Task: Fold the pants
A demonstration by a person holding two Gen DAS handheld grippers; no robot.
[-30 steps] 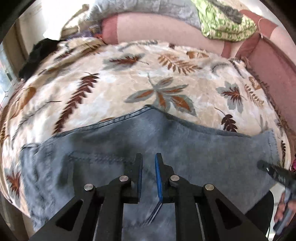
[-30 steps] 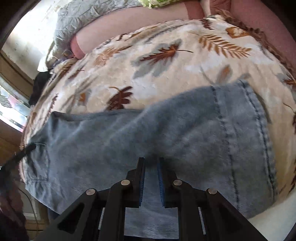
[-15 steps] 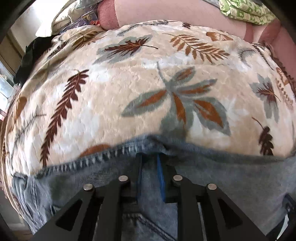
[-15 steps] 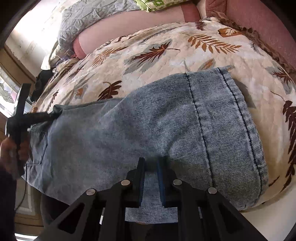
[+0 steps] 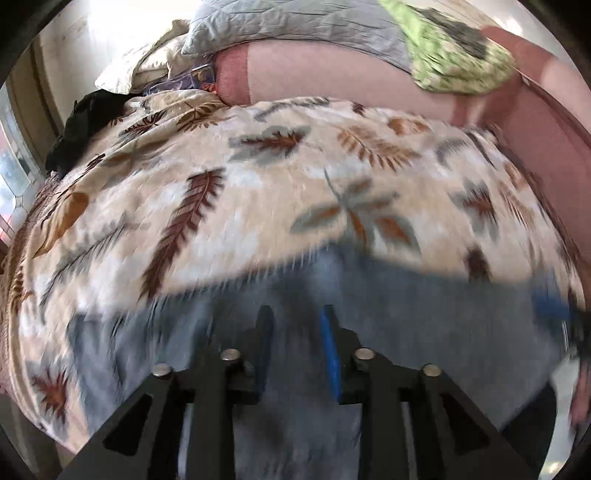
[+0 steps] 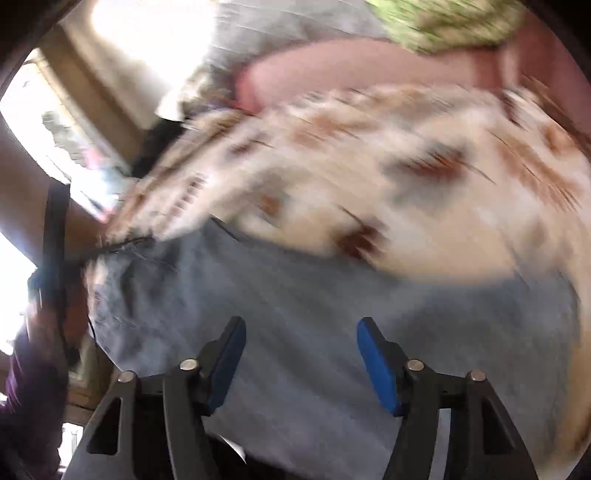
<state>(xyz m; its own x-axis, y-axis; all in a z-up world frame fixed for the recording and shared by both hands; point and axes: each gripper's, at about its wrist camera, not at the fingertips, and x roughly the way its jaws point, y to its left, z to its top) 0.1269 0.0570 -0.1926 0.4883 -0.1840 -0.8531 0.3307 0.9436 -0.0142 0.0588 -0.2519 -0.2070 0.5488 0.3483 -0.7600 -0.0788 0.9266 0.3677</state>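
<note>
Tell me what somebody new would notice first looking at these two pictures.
First, the faded blue jeans spread flat across the near edge of the bed, filling the lower half of both views. Next, the cream blanket printed with brown and grey leaves beneath them, running back to a pink cushion. Both the left gripper and the right gripper are opening above the denim with nothing between the jaws.

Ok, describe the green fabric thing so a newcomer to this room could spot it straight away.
Start at the bed, covered by a cream blanket printed with brown and grey leaves. Look to its far end, where a long pink bolster runs across. The green cloth lies bunched on top of that, beside a grey quilted pillow; it is the only bright lime, patterned piece there.
</note>
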